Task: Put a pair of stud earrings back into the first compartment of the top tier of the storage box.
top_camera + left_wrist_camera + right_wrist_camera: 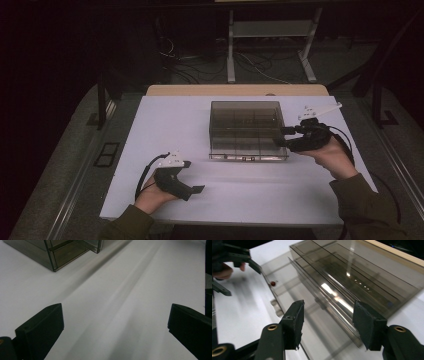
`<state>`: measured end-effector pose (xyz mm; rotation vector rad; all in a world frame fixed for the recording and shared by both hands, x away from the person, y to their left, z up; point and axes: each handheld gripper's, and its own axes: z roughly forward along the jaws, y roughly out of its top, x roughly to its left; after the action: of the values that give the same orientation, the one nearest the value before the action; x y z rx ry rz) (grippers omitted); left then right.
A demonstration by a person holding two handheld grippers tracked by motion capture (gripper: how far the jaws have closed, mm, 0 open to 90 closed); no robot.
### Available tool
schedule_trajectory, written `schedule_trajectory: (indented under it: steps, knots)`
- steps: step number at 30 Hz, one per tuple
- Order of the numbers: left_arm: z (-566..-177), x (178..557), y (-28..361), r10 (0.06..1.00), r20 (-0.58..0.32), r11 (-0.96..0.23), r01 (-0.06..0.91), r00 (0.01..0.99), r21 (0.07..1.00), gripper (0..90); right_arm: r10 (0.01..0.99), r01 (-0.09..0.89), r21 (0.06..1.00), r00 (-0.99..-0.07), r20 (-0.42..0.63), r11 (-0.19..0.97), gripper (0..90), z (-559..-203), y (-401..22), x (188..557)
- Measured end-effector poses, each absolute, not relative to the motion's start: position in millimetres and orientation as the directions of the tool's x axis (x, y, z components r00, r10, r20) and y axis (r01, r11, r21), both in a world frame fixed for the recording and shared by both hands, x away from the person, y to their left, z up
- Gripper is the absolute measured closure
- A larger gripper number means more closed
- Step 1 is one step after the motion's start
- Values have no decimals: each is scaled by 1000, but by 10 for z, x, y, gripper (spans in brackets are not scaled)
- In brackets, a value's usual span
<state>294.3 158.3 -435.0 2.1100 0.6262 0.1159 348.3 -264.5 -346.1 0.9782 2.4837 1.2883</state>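
**A:** Progress entry: work on the smoke-tinted clear plastic compartment box (pixel 247 129) looks barely begun. Right tongs (pixel 284 139) are at its front right corner, jaws spread apart with the box's edge between them, not yet closed on it as far as the right gripper view shows.

**B:** Left side?

**A:** Left tongs (pixel 196 189) rest low on the white worktop (pixel 150 130), well apart from the box, jaws wide and holding nothing. My reading: the grip and whatever opening or shifting follows are all still to do.

**B:** Box condition?

**A:** Sits flat at centre of the worktop, nearer the far edge. Rectangular, translucent grey-brown, inner dividers forming compartments. Lid appears down, with a flat lip and small latches along the front (pixel 277 311); a small red dot (pixel 273 283) shows on that lip. Contents: compartments seem empty, though glare and dim light leave that uncertain.

**B:** Noted.
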Motion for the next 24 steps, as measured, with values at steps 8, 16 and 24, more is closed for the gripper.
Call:
schedule_trajectory:
  steps: [8,16,24]
  knots:
    - [-4344,2947,1595,480,-143,-459,387,866,800,0,669,496,779,-731,135,385,391,-3585,-2949,3496]
    - [-4343,2941,1591,480,-145,-458,388,865,800,0,715,526,771,-686,134,360,399,-3744,-3180,3565]
    - [-4346,2940,1584,476,-145,-460,385,868,800,0,744,548,747,-660,108,378,469,-3951,-3283,3669]
